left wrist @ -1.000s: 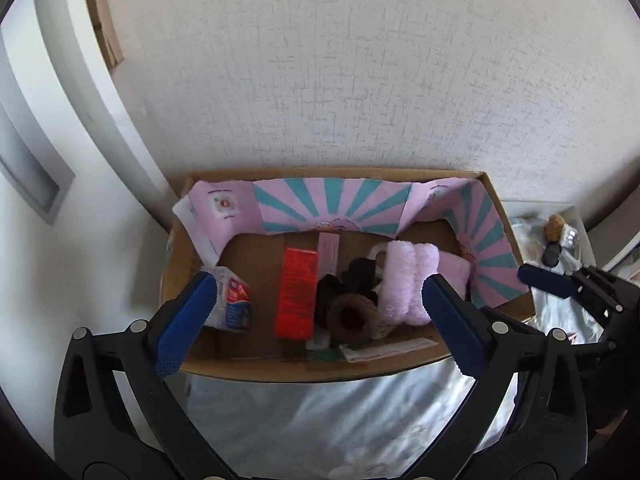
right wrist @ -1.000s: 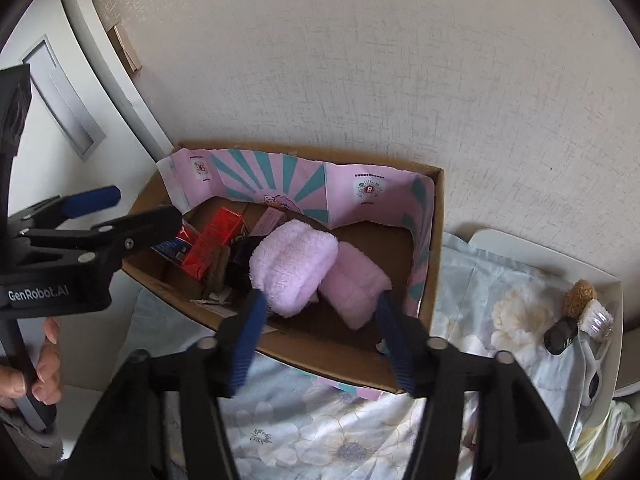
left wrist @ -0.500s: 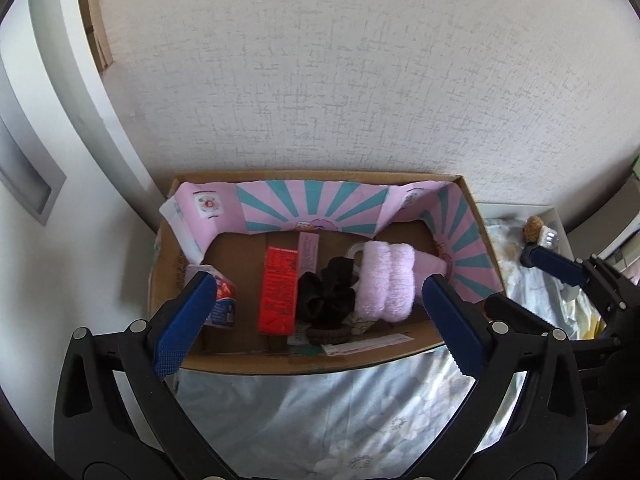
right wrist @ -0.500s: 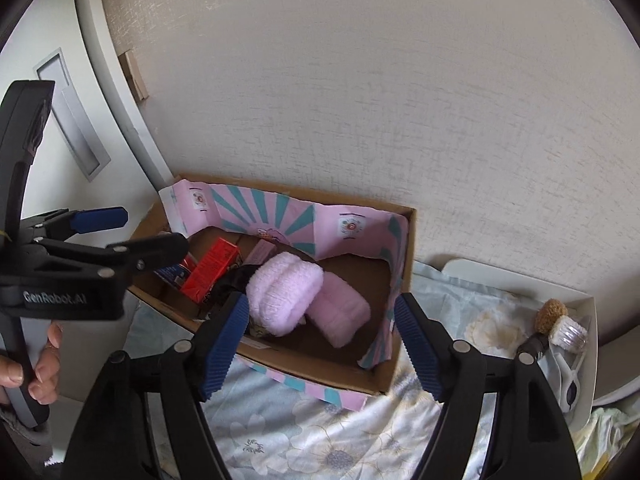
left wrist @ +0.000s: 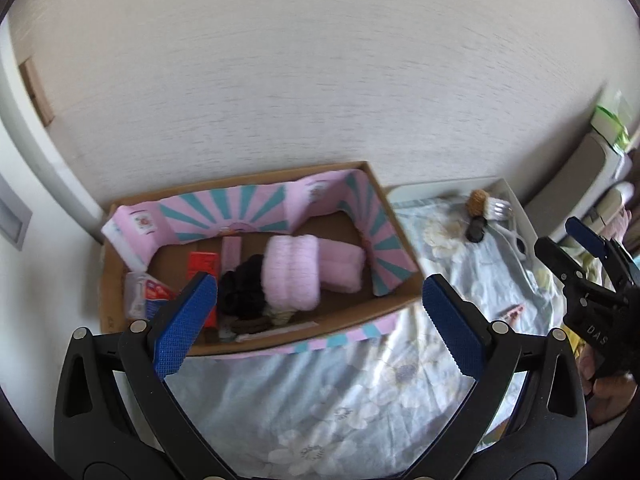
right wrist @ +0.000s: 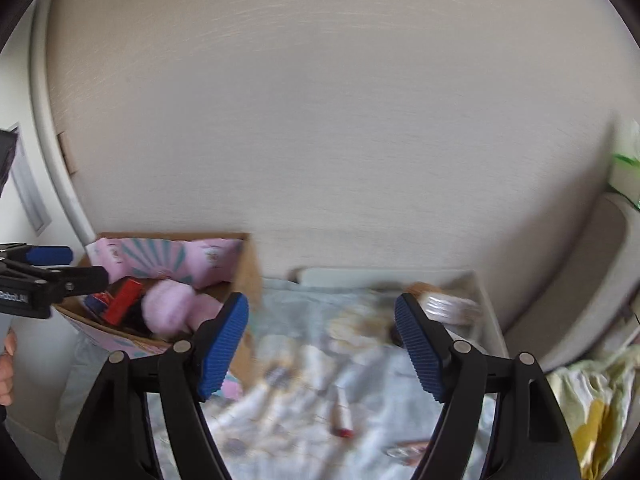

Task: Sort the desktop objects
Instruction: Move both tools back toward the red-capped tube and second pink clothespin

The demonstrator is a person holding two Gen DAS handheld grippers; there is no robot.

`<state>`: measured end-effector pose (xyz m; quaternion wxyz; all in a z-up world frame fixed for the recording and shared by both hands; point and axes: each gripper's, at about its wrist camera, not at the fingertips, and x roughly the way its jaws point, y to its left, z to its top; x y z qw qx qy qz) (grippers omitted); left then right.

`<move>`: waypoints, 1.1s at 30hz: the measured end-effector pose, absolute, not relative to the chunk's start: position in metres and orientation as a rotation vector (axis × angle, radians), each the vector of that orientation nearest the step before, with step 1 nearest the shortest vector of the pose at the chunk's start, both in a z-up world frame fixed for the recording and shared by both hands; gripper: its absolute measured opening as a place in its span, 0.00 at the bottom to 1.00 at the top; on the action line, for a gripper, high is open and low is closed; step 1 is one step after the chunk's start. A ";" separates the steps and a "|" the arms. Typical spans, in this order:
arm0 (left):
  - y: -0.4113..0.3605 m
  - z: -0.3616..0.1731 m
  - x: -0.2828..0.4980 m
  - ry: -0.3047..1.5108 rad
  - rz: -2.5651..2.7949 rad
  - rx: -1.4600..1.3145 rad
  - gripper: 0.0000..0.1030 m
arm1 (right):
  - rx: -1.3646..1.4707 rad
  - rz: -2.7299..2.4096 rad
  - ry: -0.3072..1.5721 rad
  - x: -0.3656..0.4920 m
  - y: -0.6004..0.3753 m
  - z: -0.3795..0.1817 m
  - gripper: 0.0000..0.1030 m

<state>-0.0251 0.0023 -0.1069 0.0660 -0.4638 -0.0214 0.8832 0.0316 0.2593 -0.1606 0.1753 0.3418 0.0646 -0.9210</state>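
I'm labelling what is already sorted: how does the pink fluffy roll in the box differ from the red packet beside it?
The pink roll is fluffy, rounded and bulky; the red packet is flat, hard-edged and slim. The roll lies mid-box beside a second pink piece; the packet lies further left, partly hidden by the left gripper's finger. Both lie in the cardboard box, and neither gripper holds them.

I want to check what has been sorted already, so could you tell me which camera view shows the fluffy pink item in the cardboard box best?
The left wrist view: the fluffy pink item lies fairly sharp, seen from above. The right wrist view shows it blurred, low, partly hidden.
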 end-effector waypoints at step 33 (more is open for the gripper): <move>0.202 -0.259 -0.059 0.083 2.385 -1.645 0.99 | 1.455 -2.354 0.312 0.021 0.368 -0.313 0.75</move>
